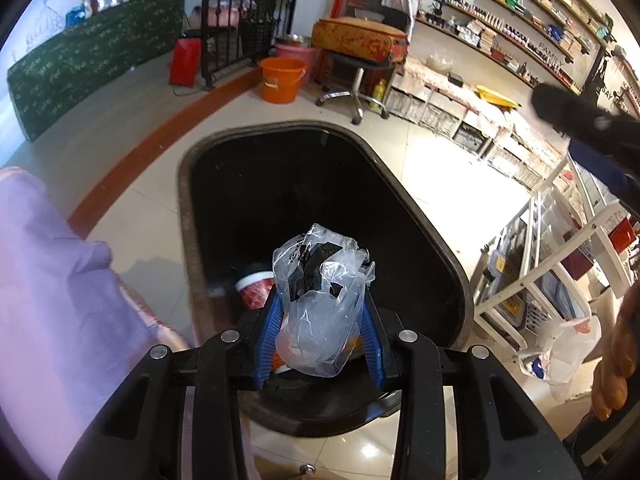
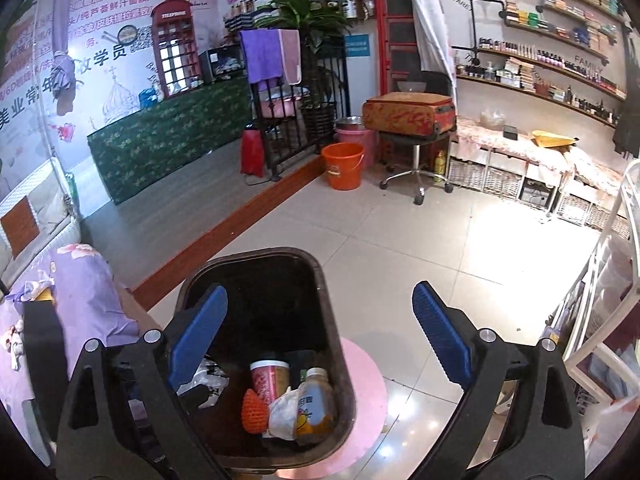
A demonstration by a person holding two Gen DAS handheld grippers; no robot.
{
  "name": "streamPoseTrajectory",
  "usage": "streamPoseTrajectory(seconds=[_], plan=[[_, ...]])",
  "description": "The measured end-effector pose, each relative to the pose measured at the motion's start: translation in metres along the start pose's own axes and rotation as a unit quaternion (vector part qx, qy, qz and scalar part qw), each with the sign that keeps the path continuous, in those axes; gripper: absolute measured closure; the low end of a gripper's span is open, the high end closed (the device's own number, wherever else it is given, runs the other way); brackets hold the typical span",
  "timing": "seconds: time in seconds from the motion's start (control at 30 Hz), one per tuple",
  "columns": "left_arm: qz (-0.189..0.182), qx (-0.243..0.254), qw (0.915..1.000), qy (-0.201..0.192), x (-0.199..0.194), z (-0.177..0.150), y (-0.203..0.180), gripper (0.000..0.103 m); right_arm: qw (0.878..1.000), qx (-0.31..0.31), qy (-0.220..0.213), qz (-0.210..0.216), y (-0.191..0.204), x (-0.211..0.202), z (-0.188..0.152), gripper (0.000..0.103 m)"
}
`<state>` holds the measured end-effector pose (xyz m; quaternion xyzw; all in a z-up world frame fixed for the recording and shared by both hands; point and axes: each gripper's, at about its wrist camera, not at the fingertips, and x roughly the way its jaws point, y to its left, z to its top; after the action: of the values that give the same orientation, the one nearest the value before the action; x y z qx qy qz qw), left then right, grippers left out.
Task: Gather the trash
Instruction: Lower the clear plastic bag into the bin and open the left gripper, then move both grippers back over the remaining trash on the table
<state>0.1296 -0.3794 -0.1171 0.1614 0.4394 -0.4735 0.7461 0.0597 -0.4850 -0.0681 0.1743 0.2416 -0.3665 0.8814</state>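
Left hand-held gripper [image 1: 322,312] clamps a plastic bag [image 1: 320,300] over the bin [image 1: 440,236]; light film may cling on release; right hand-held gripper [image 2: 320,320] gapes empty

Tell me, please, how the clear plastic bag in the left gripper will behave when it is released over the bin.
The clear plastic bag looks crumpled and thin, so probably floppy and light. It may cling to the ribbed blue fingers and likely falls slowly into the bin.

bright indoor light, glare on my floor tiles [image 2: 500,232], heavy fisheye bending and dark corners, purple cloth [image 1: 52,280] blurred at left edge
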Motion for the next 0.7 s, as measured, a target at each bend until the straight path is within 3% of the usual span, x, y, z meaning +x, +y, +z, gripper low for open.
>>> streamPoseTrajectory(seconds=[0.1, 0.17, 0.23, 0.33, 0.7], plan=[[-0.004, 0.006, 0.9999, 0.008, 0.005, 0.002, -0.004, 0.059, 1.0, 0.001, -0.004, -0.006, -0.004, -0.004, -0.001, 0.01], [-0.005, 0.018, 0.9998, 0.007, 0.005, 0.002, -0.008, 0.051, 1.0, 0.002, -0.005, -0.008, -0.007, -0.004, -0.001, 0.01], [0.0, 0.026, 0.9997, 0.0, 0.002, 0.002, -0.011, 0.035, 1.0, 0.004, -0.007, -0.009, -0.008, -0.004, 0.0, 0.01], [-0.009, 0.034, 0.9993, -0.015, -0.003, 0.001, -0.018, 0.022, 1.0, 0.008, -0.01, -0.01, -0.007, -0.005, 0.0, 0.01], [0.001, 0.04, 0.9978, -0.053, -0.023, -0.006, -0.026, 0.018, 0.999, 0.01, -0.027, -0.015, -0.008, -0.012, 0.007, 0.01]])
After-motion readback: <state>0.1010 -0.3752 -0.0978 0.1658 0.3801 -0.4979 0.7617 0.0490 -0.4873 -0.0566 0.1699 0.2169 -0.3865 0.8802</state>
